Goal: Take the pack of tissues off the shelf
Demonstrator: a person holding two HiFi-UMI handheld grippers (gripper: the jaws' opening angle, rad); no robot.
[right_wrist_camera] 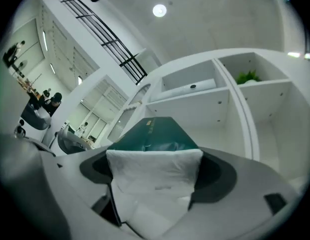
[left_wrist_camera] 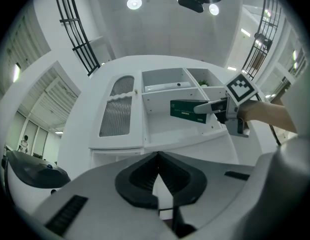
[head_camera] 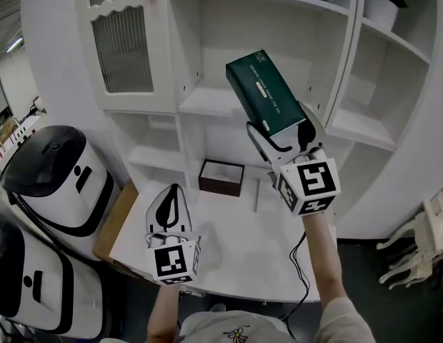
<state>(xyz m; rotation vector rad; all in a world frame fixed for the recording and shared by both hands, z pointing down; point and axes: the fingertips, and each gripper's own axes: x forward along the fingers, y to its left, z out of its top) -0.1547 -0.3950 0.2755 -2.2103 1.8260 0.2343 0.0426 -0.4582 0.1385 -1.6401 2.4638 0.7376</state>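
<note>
At upper centre my right gripper [head_camera: 281,130] clasps the lower end of the green pack of tissues [head_camera: 264,91], which I judge light and squashy; my left gripper [head_camera: 171,200] hangs clenched, empty.

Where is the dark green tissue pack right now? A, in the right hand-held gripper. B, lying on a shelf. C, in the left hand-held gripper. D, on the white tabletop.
A: the dark green rectangular pack of tissues is clamped between the jaws of the right hand-held gripper, held up in front of the white shelf unit.
</note>
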